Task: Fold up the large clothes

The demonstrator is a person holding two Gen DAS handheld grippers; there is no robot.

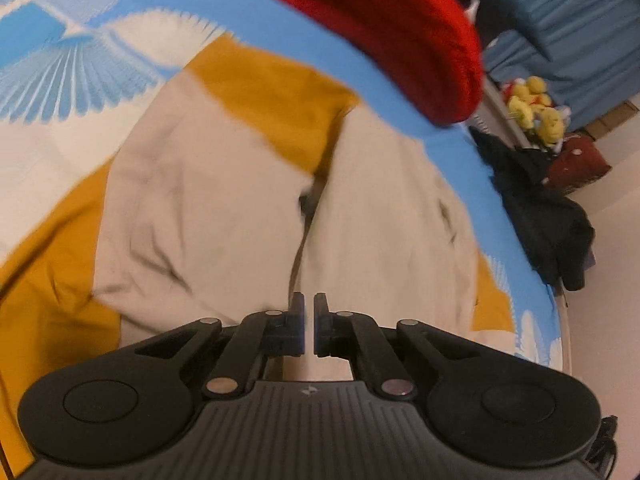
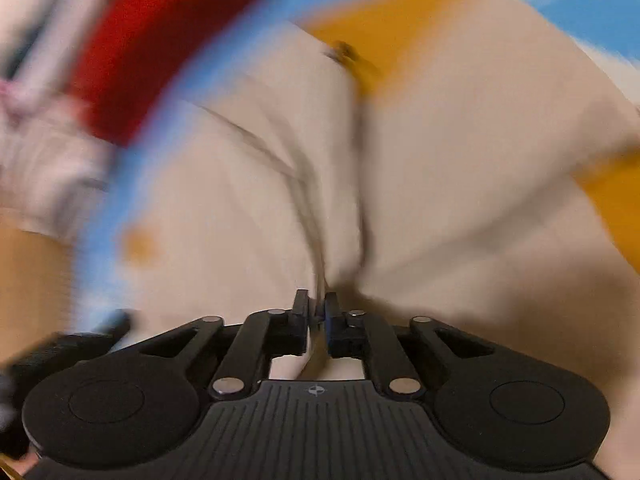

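Observation:
A large beige and mustard-yellow garment (image 1: 224, 208) lies spread on a blue bedsheet with white bird prints (image 1: 80, 40). My left gripper (image 1: 308, 300) hovers over the garment's near edge with its jaws nearly together and a thin gap between them; cloth runs up to the tips, but a hold is not clear. In the blurred right wrist view my right gripper (image 2: 318, 300) is shut on a pinched fold of the same garment (image 2: 440, 200), whose creases radiate from the fingertips.
A red cushion or blanket (image 1: 392, 36) lies at the bed's far edge; it also shows in the right wrist view (image 2: 160, 40). Dark clothes (image 1: 544, 220), yellow plush toys (image 1: 536, 108) and a blue curtain (image 1: 580, 20) are beyond the bed's right side.

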